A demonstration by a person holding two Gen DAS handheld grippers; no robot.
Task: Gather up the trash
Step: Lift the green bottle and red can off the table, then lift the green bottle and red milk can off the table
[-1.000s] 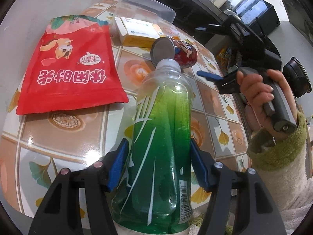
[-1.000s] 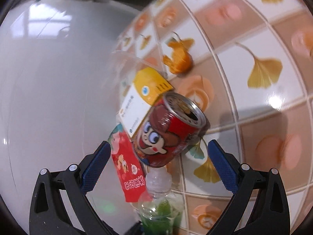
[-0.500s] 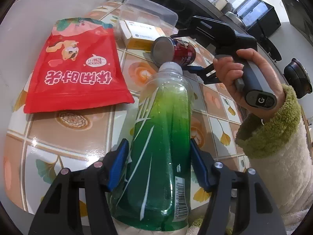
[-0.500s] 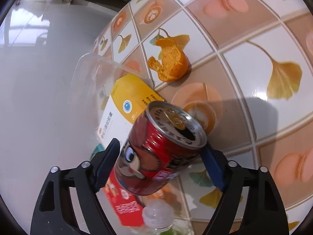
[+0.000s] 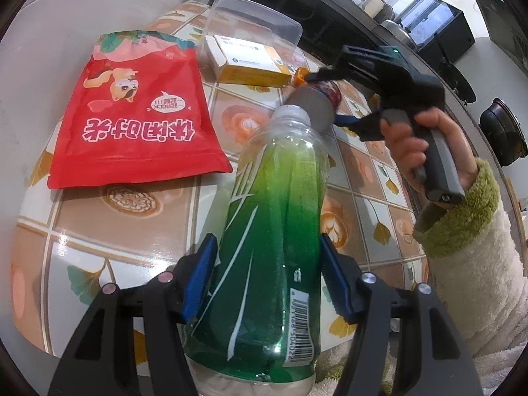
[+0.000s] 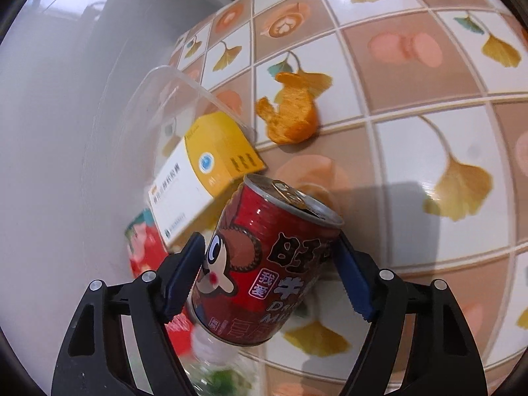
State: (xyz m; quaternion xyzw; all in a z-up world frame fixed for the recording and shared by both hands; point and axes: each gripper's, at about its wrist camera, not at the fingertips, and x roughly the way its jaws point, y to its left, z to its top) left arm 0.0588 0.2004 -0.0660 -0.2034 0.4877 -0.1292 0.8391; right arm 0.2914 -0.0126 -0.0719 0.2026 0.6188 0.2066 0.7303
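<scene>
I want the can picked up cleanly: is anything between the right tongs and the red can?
Nothing visible. The red can already sits between the closing jaws of the right tongs, with no object wedged at either pad. The yellow box and orange peel lie beyond it.

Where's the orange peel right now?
In the right wrist view, the orange peel lies on the tiled tabletop, beyond the red can and right of the yellow box.
</scene>
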